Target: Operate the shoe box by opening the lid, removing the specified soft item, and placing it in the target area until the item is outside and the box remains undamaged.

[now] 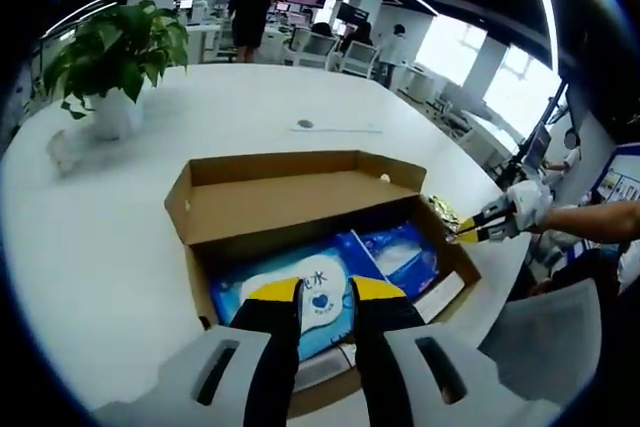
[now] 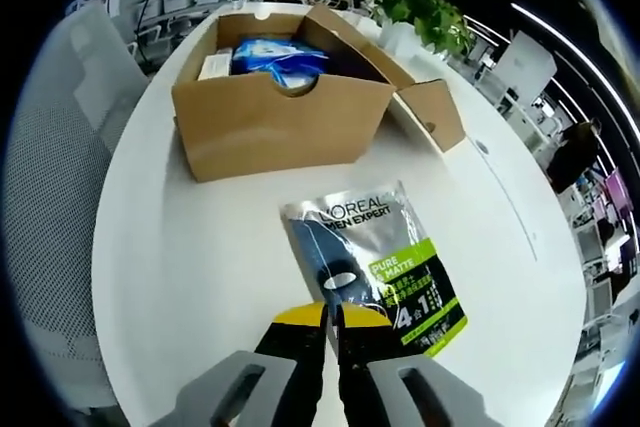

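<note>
Brown corrugated cardboard shoe box (image 2: 280, 122) sits open, lid (image 1: 290, 197) folded back and intact, no tears visible. A glossy silver, black and green L'Oreal Men Expert sachet (image 2: 375, 262), flat, soft and crinkly, already lies on the white table (image 2: 180, 277) outside the box, at 5 o'clock of it in the right gripper view. The right gripper (image 2: 331, 315), jaws nearly closed, pinches the sachet's near edge; release looks like the main step left. The left gripper (image 1: 326, 292), jaws parted and holding nothing, hovers over the soft blue wet-wipe packs (image 1: 330, 282) inside the box. A potted plant (image 1: 115, 57) stands at 11 o'clock of the box in the left gripper view.
</note>
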A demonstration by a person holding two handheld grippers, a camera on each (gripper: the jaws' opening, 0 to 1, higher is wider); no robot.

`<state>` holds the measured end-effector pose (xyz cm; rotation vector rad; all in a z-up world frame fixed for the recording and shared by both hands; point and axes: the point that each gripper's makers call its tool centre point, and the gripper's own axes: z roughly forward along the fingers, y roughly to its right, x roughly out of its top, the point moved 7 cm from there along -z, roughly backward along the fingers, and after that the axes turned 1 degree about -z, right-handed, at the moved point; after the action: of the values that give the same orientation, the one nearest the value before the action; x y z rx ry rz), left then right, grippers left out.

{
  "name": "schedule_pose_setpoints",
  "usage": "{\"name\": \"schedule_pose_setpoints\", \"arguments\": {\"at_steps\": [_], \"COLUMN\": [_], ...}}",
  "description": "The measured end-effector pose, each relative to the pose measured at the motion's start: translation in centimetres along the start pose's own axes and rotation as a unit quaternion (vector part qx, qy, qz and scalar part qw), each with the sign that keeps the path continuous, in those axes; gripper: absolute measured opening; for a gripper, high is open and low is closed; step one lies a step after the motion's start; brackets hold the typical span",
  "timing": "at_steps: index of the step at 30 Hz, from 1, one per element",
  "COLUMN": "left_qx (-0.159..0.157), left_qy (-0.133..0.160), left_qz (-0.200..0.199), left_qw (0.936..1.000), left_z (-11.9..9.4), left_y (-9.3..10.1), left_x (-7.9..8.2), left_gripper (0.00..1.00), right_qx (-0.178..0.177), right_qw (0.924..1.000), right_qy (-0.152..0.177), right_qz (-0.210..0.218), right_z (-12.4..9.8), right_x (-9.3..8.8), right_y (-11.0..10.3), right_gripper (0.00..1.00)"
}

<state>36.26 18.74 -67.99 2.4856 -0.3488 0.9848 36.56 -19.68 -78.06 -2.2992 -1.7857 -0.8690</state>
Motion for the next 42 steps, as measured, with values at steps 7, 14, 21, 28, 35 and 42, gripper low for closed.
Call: {"name": "schedule_pose_setpoints", "arguments": {"at_steps": [7,14,21,28,35,42], "left_qx": [0.007,0.009,0.011,0.013,0.012,0.010], "left_qy": [0.004,0.005,0.004,-0.003,0.000,-0.002], "left_qz": [0.004,0.010,0.020,0.035,0.048,0.051], "left_qw": [1.0000,0.9999,0.9997,0.9993,0.9988,0.9987], "left_z": [-0.6,-1.0,-1.5,-2.2,-2.7,-3.1], "left_y": [-0.7,-1.1,-1.3,-0.8,-0.7,-0.8], "left_x": [0.0,-0.2,-0.4,-1.0,-1.2,-1.5], "left_gripper": [0.17,0.18,0.19,0.23,0.29,0.31], "right_qx": [-0.010,-0.019,-0.025,-0.022,-0.018,-0.003], "right_qw": [0.9996,0.9987,0.9956,0.9924,0.9874,0.9826], "right_qy": [0.008,0.018,0.037,0.055,0.083,0.114], "right_qz": [0.024,0.045,0.083,0.108,0.133,0.147], "right_z": [-0.8,-1.5,-2.3,-3.0,-3.9,-3.9], "right_x": [0.5,1.3,2.8,4.5,7.0,10.0], "right_y": [0.1,0.3,0.4,0.3,0.5,0.2], "right_gripper": [0.01,0.04,0.09,0.15,0.21,0.24]}}
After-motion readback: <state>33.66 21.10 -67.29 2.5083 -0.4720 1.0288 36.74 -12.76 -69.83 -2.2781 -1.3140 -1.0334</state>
